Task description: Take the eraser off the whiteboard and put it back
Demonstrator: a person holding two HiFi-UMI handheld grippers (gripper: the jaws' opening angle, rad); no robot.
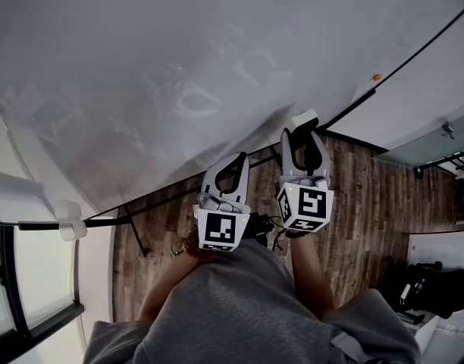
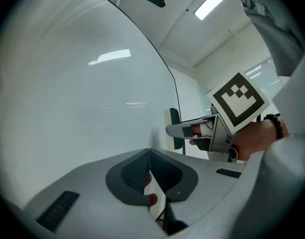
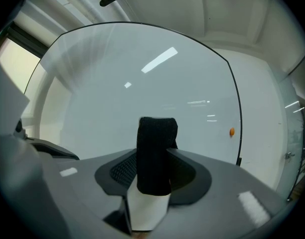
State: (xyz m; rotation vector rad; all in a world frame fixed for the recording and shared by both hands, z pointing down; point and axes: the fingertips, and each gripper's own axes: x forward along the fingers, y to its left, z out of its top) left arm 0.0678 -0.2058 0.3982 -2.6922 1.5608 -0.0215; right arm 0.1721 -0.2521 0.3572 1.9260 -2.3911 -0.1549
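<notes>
The whiteboard [image 1: 179,67] fills the upper part of the view, with a small orange dot [image 1: 376,76] near its right edge. Below it, over the wooden floor [image 1: 368,196], both grippers point toward the board. The right gripper [image 1: 303,133] pinches the eraser [image 1: 302,119] — a white block — at its tips, seemingly right at the board's lower edge. The left gripper [image 1: 233,167] sits just beside it, tips together and further from the board.

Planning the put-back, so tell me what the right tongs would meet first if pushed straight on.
The whiteboard, most likely. The right tongs point at its white surface, and the eraser clamped in them sticks out ahead, so its black felt would touch first. The gap is unclear.
</notes>
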